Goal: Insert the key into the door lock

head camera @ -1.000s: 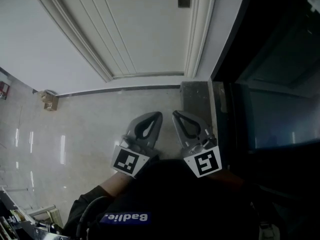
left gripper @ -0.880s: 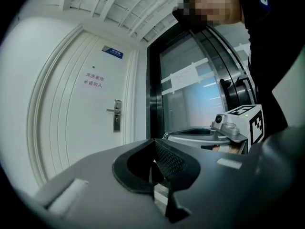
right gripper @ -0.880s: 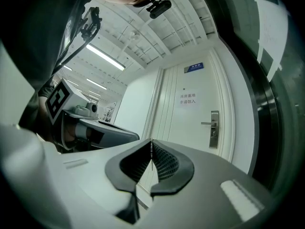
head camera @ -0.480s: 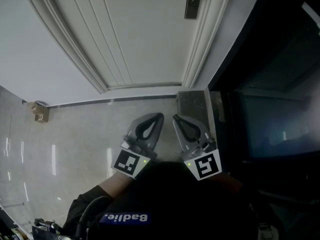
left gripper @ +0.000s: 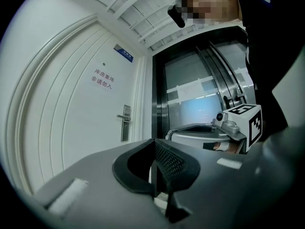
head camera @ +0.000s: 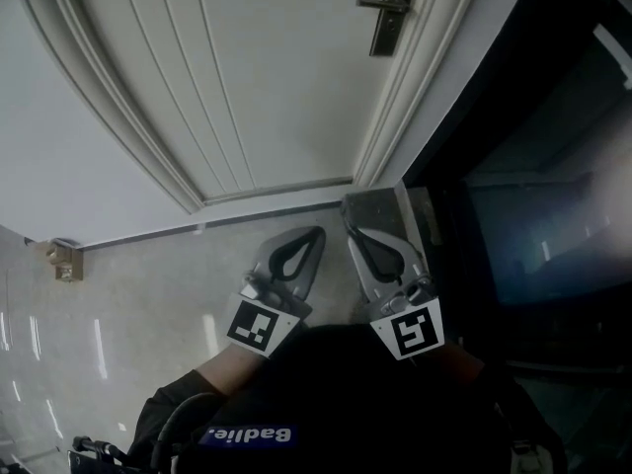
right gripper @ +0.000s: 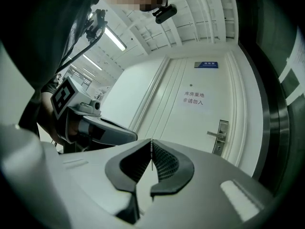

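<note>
Closing in on the white door (head camera: 276,77), I saw its lock plate (head camera: 387,33) drop from the top edge of the head view into fuller sight, yet it was still well off. The left claw (left gripper: 153,141) was pressed together on nothing; the right claw (right gripper: 151,142) pinched a thin pale sliver, which I took for the key (right gripper: 151,156) edge-on, so I judged the approach unfinished.

The left gripper (head camera: 317,232) and right gripper (head camera: 348,227) are held side by side, close in front of the body and pointing away at the far side. The left fingers are pressed together. The right fingers close on a thin pale strip (right gripper: 151,155), seen edge-on.
</note>
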Demonstrator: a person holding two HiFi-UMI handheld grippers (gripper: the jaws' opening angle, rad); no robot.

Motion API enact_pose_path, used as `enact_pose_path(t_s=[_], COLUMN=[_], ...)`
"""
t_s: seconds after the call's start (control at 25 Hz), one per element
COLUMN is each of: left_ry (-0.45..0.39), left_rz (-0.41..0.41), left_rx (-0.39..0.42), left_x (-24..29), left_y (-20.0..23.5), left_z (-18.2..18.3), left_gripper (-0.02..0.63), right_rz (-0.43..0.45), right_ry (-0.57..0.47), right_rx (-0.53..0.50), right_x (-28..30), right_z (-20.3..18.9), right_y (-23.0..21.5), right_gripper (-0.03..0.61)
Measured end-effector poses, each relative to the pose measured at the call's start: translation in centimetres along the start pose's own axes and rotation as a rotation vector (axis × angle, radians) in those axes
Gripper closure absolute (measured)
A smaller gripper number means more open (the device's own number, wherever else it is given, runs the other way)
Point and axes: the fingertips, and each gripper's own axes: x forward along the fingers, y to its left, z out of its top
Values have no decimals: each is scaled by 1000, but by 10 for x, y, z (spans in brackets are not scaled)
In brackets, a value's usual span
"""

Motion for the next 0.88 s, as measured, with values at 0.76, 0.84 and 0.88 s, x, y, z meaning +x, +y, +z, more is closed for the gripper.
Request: enact_pose_path(t_s=[0.76, 0.84, 0.88], left_ry=[20, 19, 19], left_rz=[30, 47, 56], left_rx=[7, 14, 17], left_x=[67, 82, 90], left_y=[82, 90, 94], left_z=[-4, 1, 3], left_gripper=[598, 598, 598], right_rz=[54, 69, 74], right_ry=[-32, -47, -54], right_rx=[-171, -184, -192], right_x=[90, 99, 103], right_z=[-13, -14, -14], right_y=[-68, -83, -92], right_gripper=[565, 565, 566])
